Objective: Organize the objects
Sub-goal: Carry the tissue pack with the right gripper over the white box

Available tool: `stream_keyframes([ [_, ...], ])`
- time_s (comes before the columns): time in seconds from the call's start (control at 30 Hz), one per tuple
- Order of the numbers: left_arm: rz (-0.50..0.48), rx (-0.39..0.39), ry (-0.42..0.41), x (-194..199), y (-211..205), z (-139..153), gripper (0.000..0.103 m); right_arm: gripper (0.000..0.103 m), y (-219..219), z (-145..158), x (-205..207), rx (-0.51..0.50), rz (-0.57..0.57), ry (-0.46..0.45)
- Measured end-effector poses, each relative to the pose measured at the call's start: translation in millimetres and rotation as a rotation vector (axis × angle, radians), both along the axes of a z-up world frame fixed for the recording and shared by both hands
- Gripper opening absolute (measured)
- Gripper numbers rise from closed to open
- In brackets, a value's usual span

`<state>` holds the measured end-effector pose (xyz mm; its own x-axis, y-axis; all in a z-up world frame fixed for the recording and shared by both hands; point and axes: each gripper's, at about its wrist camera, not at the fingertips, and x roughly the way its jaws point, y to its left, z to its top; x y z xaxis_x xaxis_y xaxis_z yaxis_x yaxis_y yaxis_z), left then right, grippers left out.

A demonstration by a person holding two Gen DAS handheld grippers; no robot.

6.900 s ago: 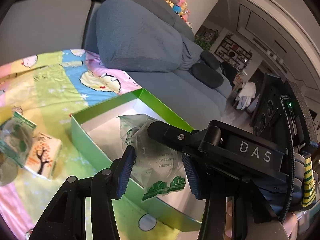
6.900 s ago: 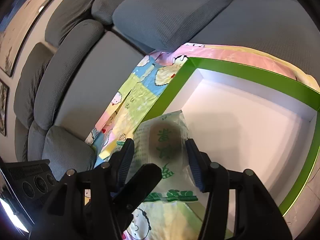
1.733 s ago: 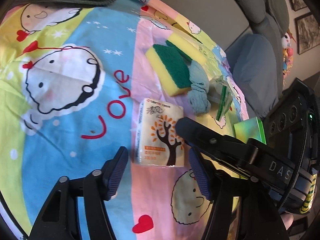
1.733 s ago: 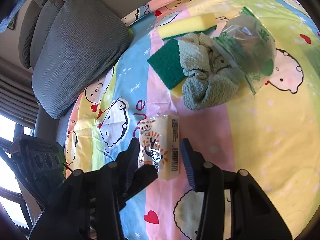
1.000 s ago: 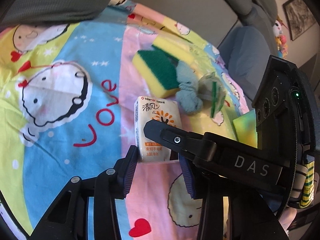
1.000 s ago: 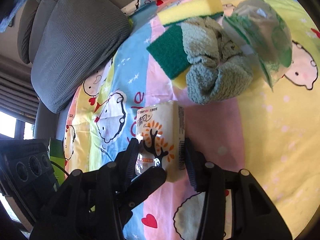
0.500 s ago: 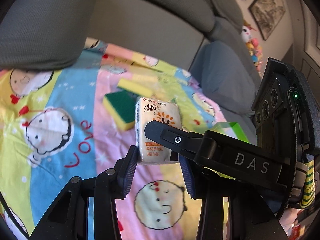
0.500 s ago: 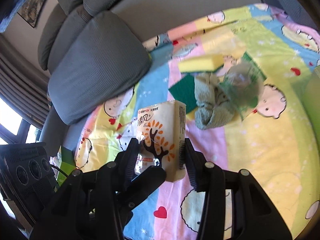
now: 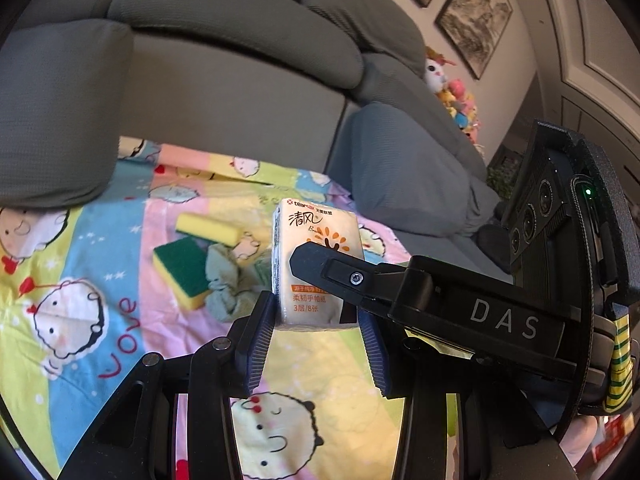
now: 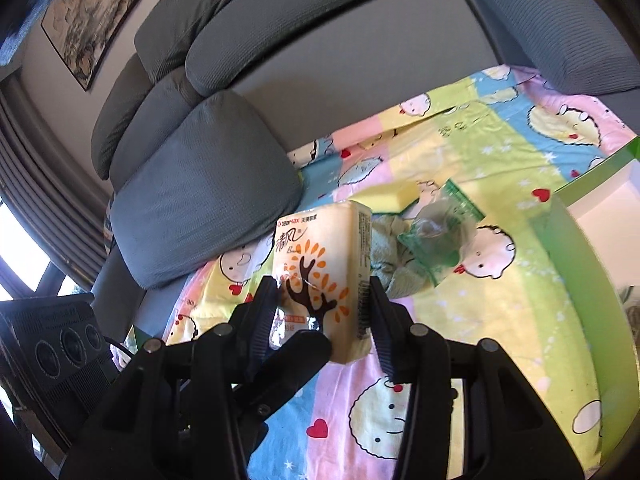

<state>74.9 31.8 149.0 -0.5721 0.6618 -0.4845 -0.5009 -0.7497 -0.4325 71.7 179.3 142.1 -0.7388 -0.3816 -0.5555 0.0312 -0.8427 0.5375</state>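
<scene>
Lifted clear of the cartoon-print sheet (image 9: 100, 264) where it lay a moment earlier, the tissue pack (image 9: 316, 268) now hangs in the air above the sofa seat, gripped from both sides at once. It is a small cream soft-wrapped packet with an orange-leaved tree, a dark trunk, Chinese lettering and a barcode strip down one narrow edge; it stands roughly upright, its lower half between the pads. The left gripper (image 9: 318, 338) has its two blue pads pressed narrowly against the packet's bottom sides, and the right gripper (image 10: 324, 320) clamps the same tissue pack (image 10: 320, 276) the same way, jaws only a little apart. Both tongs point forward and somewhat downward over the sheet, and in the left wrist view the right one's black finger crosses in front of the packet. Left behind on the sheet are a yellow-and-green sponge (image 9: 182, 270), a second yellow sponge (image 9: 208, 230), a grey-green cloth (image 9: 228, 280) and a clear green-printed bag (image 10: 440, 232). The green box (image 10: 580, 216) sits at the sheet's right edge.
</scene>
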Motion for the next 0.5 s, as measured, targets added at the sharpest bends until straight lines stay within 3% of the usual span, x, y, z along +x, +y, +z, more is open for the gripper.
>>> stream_keyframes([
  [0.5, -0.076, 0.022, 0.081, 15, 30, 16, 0.043, 0.044, 30, 19, 27, 0.004, -0.084, 0.081],
])
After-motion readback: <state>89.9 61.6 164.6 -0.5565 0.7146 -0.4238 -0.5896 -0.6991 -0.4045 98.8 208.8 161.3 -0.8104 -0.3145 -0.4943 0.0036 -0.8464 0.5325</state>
